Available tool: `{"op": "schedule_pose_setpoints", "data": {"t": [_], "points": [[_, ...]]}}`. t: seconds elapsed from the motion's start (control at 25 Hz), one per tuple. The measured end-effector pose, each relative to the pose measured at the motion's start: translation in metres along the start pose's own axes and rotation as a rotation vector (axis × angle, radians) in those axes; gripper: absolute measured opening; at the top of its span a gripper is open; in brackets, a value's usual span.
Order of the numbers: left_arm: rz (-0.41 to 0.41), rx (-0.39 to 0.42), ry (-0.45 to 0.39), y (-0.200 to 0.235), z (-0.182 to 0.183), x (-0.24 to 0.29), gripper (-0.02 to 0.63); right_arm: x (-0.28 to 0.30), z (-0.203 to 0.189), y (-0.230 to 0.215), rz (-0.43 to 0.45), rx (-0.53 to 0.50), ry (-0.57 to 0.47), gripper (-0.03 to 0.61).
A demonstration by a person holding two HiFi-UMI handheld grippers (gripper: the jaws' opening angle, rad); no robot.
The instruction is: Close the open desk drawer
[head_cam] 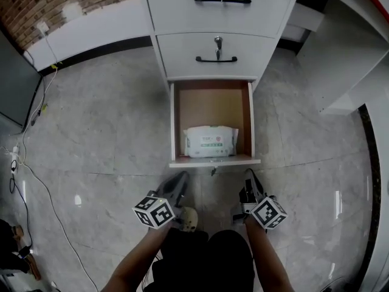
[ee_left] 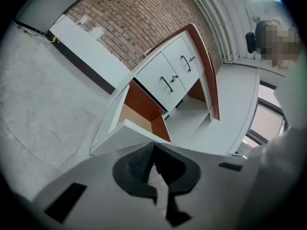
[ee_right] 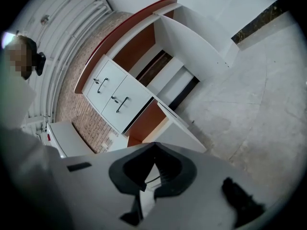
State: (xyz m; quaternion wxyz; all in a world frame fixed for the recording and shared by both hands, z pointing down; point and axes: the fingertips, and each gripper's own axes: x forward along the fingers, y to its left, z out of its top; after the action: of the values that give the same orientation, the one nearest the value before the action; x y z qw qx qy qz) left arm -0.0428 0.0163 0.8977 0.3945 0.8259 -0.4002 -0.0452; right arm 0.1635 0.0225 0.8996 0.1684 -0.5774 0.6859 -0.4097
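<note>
The open drawer (head_cam: 211, 160), lowest in the table's stack, stands pulled out over the marble floor (head_cam: 97, 139), its white front edge nearest the person. Just in front of that edge, the left claw (head_cam: 180, 181) points at the drawer's left corner and the right claw (head_cam: 250, 181) at its right corner. Each claw is pressed together at the tips with nothing in it. Floor lies open on both sides of the drawer. A white side panel (head_cam: 340, 59) stands well off to its right. Inside the drawer, a pack of wet wipes (head_cam: 210, 141) lies flat near the front wall, with bare brown bottom behind it. Directly above, two shut drawers (head_cam: 216, 53) sit flush.
</note>
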Motion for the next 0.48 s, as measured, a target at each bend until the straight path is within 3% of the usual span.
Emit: {"op": "schedule_pose_setpoints", "data": {"t": [0.16, 0.48], "points": [[0.001, 0.016, -0.041, 0.008, 0.006, 0.007, 0.009, 0.011, -0.005, -0.006, -0.002, 0.003, -0.010, 0.006], [-0.012, 0.048, -0.038, 0.010, 0.006, 0.008, 0.009, 0.021, -0.006, -0.009, -0.002, 0.015, -0.040, 0.006]]}}
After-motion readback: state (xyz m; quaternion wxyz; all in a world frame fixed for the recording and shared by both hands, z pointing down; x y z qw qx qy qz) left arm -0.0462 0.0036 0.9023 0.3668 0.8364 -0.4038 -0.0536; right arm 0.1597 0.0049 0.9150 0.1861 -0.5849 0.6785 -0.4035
